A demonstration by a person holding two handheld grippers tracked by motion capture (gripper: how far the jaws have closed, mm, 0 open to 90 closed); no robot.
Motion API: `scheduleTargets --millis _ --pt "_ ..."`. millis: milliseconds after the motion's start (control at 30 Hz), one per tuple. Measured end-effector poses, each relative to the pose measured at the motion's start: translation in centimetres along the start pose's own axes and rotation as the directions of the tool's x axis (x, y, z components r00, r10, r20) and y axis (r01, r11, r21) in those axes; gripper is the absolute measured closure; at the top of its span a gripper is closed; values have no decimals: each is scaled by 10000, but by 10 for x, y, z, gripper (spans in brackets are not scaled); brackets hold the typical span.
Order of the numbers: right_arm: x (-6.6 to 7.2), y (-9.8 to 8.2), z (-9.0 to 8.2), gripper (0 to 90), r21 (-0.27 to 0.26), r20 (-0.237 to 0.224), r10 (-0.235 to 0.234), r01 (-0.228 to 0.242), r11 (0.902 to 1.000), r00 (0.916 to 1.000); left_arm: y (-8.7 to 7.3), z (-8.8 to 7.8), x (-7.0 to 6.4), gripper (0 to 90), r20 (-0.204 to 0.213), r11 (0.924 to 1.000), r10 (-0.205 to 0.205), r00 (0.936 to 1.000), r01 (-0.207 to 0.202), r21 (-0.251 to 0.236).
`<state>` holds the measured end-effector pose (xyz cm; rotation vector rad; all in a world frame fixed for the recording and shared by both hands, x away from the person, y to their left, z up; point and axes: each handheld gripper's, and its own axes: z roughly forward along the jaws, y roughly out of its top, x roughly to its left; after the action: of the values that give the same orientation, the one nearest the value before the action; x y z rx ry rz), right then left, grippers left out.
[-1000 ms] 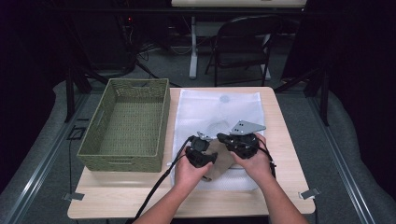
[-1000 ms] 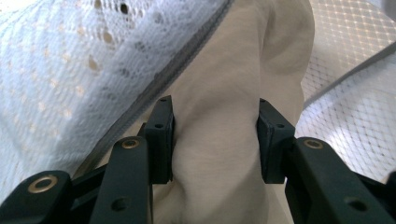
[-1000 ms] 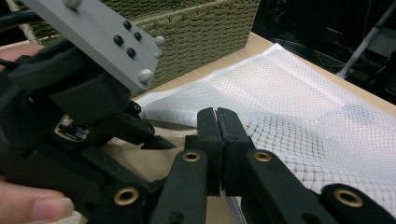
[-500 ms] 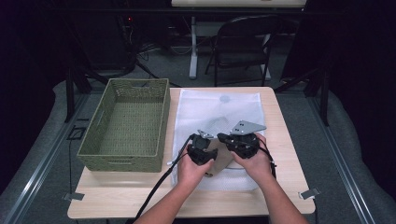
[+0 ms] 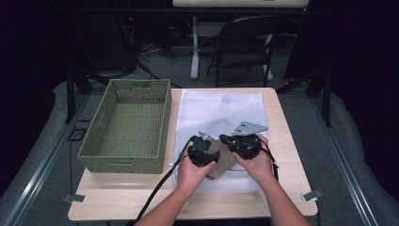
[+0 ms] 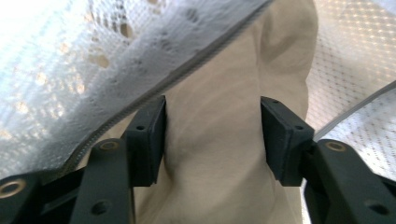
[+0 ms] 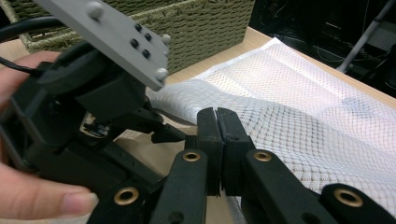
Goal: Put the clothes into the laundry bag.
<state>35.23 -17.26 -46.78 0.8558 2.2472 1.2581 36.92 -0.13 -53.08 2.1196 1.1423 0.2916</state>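
- The mesh bag (image 5: 221,113) lay flat on the tabletop (image 5: 282,141), just right of the basket (image 5: 127,125).
- A beige cloth (image 6: 219,154) lay at the bag's near end, partly under its mesh edge and zip, between the two hands.
- The left tool (image 6: 212,137) sat at the bag's near left part. Its jaws had just been opening and stood apart on either side of a fold of cloth. The left pad (image 6: 152,140) met the cloth, and a slim gap showed at the right one.
- The right tool (image 7: 217,140) sat at the bag's near right part, just beside the left tool. Its jaws were pressed together at the bag's edge; whether any mesh was pinched between them I could not tell.
- The basket stood at the bag's left, touching or nearly touching its long edge.
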Motion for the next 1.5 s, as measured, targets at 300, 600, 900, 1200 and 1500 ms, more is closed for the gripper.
scheduleTargets --millis 300,600,900,1200,1500 --pt "-1 0 0 892 15 -25 -2 2 10000 10000 -9 -20 -5 371 165 9993 314 9994 -311 -183" --pt "-1 0 1 892 9 -28 51 -51 10000 10000 -24 -33 -6 332 563 9990 300 9980 -280 -361" --pt "0 -1 2 891 13 -60 42 -42 10000 10000 -35 -22 -5 331 389 9995 324 9987 -324 -10" --pt "1 -1 1 892 34 -76 -37 37 10000 10000 -39 -17 -1 593 77 9989 438 9990 -440 175" --pt "3 0 1 892 7 -103 -64 64 10000 9999 -32 -19 -1 762 -140 9993 378 9992 -379 -27"
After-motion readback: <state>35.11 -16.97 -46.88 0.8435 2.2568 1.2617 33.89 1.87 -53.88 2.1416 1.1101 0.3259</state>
